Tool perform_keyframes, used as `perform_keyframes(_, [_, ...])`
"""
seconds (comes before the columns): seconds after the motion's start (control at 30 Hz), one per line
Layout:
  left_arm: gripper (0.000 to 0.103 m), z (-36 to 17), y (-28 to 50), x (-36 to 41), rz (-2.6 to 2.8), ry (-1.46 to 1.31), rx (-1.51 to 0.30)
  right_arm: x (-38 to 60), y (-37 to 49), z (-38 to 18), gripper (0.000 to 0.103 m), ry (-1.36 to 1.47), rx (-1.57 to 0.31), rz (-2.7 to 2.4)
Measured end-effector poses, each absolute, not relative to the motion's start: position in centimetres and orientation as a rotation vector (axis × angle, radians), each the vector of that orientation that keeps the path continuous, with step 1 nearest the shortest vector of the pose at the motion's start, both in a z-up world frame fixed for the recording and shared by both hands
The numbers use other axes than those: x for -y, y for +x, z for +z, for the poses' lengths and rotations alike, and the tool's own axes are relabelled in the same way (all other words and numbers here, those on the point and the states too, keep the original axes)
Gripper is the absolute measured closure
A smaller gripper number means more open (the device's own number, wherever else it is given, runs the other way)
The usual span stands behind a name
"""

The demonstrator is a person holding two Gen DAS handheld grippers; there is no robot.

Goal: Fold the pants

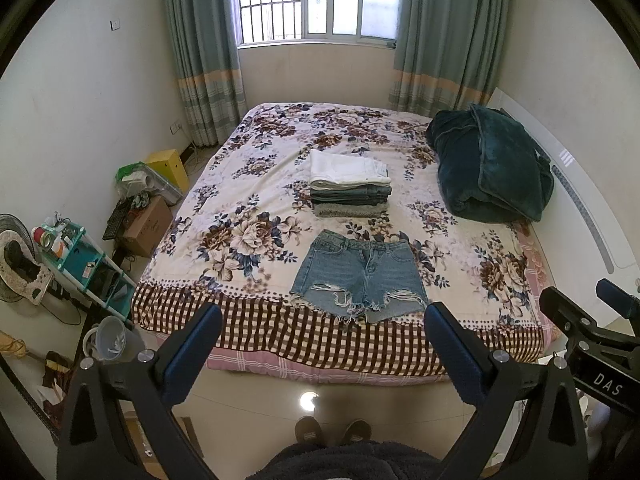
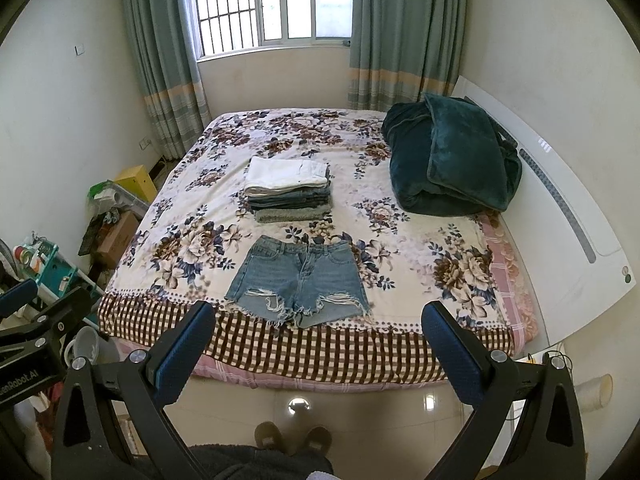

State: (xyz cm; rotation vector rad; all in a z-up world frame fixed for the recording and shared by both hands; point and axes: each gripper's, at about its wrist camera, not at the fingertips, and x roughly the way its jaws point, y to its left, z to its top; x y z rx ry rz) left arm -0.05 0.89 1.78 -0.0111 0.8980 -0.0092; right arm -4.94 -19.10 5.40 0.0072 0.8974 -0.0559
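Blue ripped denim shorts (image 1: pixel 356 280) lie flat and unfolded near the foot of the floral bed (image 1: pixel 224 240), waistband away from me. They also show in the right wrist view (image 2: pixel 298 280). My left gripper (image 1: pixel 322 316) is open and empty, held back above the floor before the bed's foot. My right gripper (image 2: pixel 318 316) is open and empty, likewise short of the shorts. The right gripper also shows at the right edge of the left wrist view (image 1: pixel 592 320).
A stack of folded pants (image 1: pixel 350 184) sits mid-bed behind the shorts. A dark green blanket bundle (image 1: pixel 488 168) lies at the right by the white headboard (image 1: pixel 580 200). Boxes, a teal shelf (image 1: pixel 80 256) and a bucket (image 1: pixel 112 338) crowd the floor at left.
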Motion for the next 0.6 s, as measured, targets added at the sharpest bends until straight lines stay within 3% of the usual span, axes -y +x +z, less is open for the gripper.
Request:
perform_keyframes(0.23, [0.0, 2.2, 0.3, -0.5, -0.012, -0.009, -0.916, 16.1, -5.0, 4.7, 0.0, 0.02, -0.92, -0.061])
perform_keyframes(0.6, [0.0, -3.7, 6.3, -0.2, 0.055, 0.054, -0.916, 17.4, 0.4, -0.4, 0.0, 0.083, -1.009, -0.125])
